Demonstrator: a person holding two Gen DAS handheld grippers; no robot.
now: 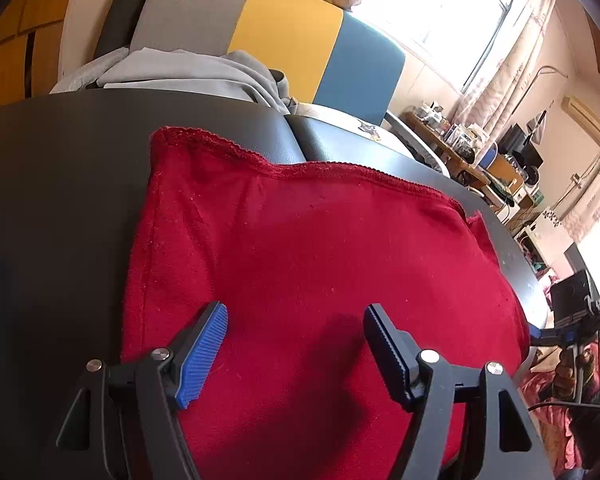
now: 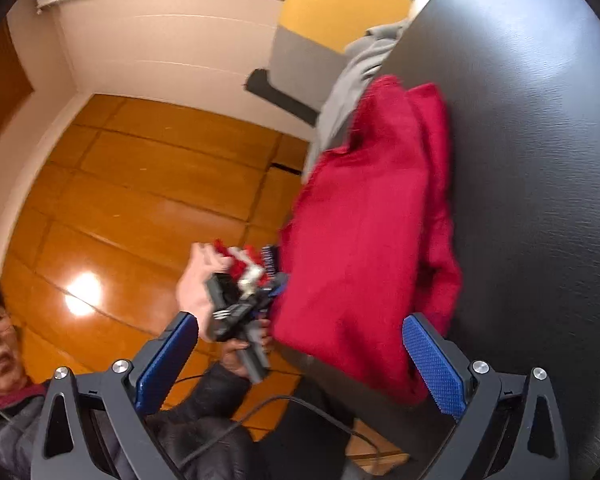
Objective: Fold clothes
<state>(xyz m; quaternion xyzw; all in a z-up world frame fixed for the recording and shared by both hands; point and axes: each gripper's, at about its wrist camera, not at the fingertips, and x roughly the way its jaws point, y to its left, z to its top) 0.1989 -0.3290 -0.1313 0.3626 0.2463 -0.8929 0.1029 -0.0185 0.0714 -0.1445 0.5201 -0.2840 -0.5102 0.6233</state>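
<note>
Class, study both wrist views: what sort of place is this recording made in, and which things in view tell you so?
Most likely a lived-in room at home: a curtained window, a cluttered desk along the wall, and a red garment on a dark table beside a grey garment.

Red cloth (image 1: 300, 248); black table (image 1: 60, 168); blue-padded fingers (image 1: 202, 354); grey garment (image 1: 188, 68).

Black table (image 1: 60, 184) under folded red garment (image 1: 308, 248)

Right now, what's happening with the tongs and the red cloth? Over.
Left tongs open above folded red fleece cloth. Right tongs open, empty. Cloth on black table; grey garment behind, not blocking.
</note>
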